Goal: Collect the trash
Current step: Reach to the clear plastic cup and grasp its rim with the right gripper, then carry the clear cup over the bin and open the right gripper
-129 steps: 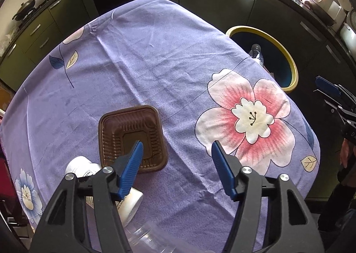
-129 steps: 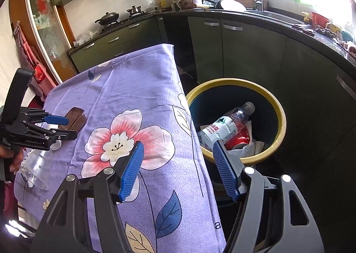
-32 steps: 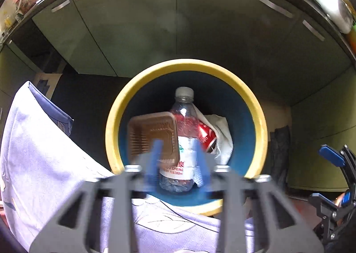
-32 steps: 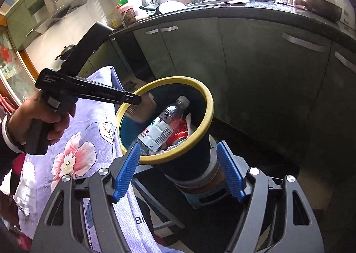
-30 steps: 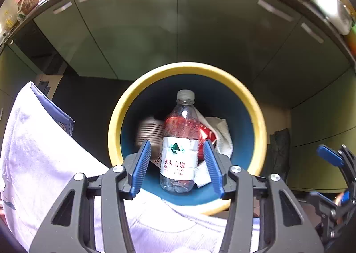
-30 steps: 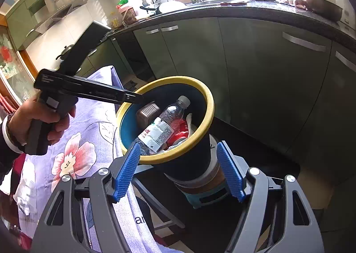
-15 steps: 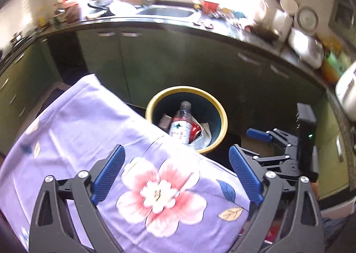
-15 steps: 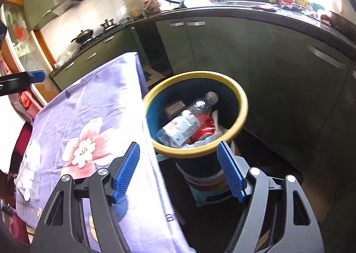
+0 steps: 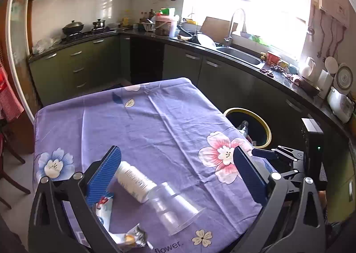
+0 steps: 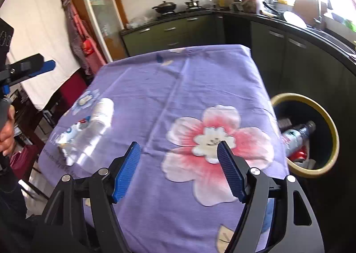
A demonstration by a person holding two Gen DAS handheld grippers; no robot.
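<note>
My left gripper [image 9: 175, 175] is open and empty, held above the near end of the purple flowered tablecloth [image 9: 142, 124]. Below it lie a white bottle [image 9: 133, 180], a stack of clear plastic cups [image 9: 175, 208] and crumpled wrappers [image 9: 104, 208]. The same trash shows in the right wrist view: the white bottle [image 10: 102, 114] and the clear cups [image 10: 84, 141]. My right gripper [image 10: 178, 164] is open and empty over the pink flower. The yellow-rimmed bin [image 10: 333, 139] beside the table holds a water bottle [image 10: 298, 137] and the brown tray [image 10: 283, 122].
Dark green kitchen cabinets [image 9: 233, 79] and a black counter with a sink [image 9: 240, 55] curve behind the table and bin. The bin [image 9: 267, 128] stands at the table's right edge. A wooden chair [image 9: 9, 164] is at the left.
The left gripper dropped the brown tray into the bin, then pulled back and up to the near end of the table over the remaining trash. The right gripper swung from the bin toward the table.
</note>
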